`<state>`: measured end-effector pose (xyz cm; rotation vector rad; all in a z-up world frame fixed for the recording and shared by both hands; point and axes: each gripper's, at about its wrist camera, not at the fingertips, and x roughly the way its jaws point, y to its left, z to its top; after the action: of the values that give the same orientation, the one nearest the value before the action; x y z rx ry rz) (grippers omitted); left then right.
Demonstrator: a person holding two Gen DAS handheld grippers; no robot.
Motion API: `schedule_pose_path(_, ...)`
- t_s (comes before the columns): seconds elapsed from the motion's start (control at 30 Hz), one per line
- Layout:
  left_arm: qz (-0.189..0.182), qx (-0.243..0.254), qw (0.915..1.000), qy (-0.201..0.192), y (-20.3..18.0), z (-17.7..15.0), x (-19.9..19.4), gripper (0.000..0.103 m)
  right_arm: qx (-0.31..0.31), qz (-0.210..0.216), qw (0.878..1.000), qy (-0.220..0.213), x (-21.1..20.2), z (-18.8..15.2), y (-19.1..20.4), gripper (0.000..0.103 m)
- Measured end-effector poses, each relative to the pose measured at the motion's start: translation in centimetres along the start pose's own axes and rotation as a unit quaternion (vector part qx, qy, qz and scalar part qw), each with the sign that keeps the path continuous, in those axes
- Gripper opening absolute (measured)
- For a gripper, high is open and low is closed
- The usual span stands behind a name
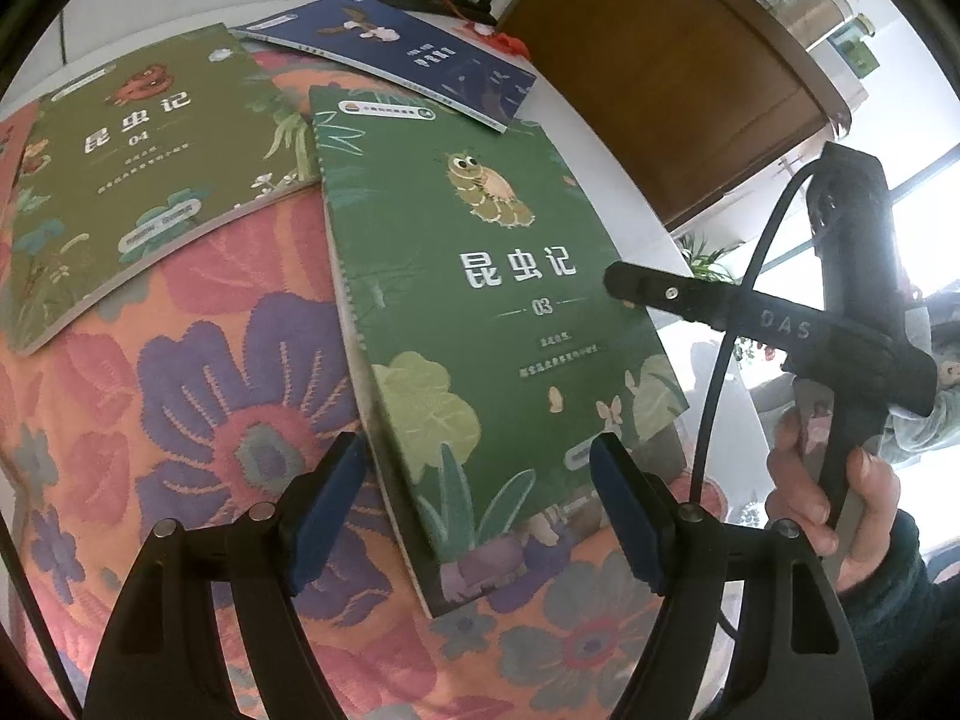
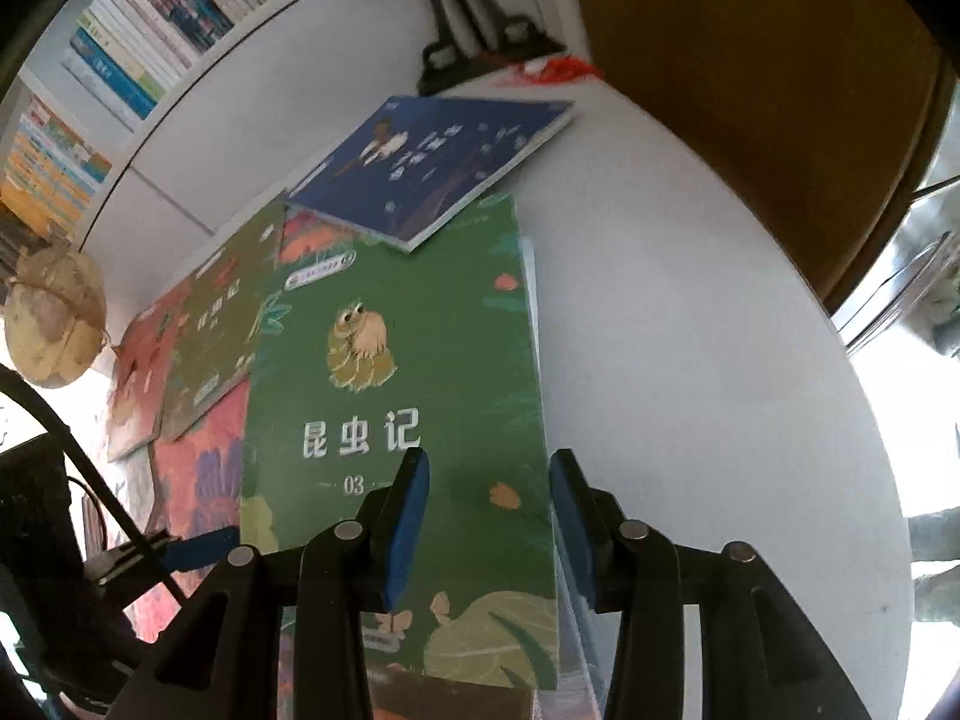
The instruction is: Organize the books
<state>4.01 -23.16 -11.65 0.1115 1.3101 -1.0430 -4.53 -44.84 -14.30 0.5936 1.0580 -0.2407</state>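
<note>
A green book marked 03 (image 1: pixel 480 312) lies on a flowered cloth (image 1: pixel 198 372), its near right corner tilted up off the cloth. My left gripper (image 1: pixel 480 510) is open, its blue pads on either side of the book's near end. An olive book marked 04 (image 1: pixel 138 162) lies to the left, a dark blue book (image 1: pixel 414 54) behind. In the right wrist view my right gripper (image 2: pixel 489 528) is open over the green book's (image 2: pixel 414 372) right edge. The blue book (image 2: pixel 432 162) overlaps its far end; the olive book (image 2: pixel 222 324) and an orange book (image 2: pixel 144 384) lie left.
The round white table (image 2: pixel 690 360) extends right of the books. A black stand (image 2: pixel 468 18) with a red tassel and a brown chair back (image 1: pixel 660 60) sit at the far side. Shelves of books (image 2: pixel 138 36) line the wall. My right gripper's body (image 1: pixel 780 330) is beside the green book.
</note>
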Motion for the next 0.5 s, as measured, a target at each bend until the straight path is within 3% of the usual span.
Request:
schedule_pose_path(0.3,0.026,0.021,0.9994,0.0,-0.7,-0.3,-0.4,0.076,-0.014,0.004,1.0,0.01,-0.4,-0.8,1.2,0.043)
schedule_pose_path(0.5,0.044,0.026,0.9987,0.006,-0.5,-2.6,-1.9,0.076,-0.044,0.008,0.999,0.023,-0.7,-2.9,2.9,0.043)
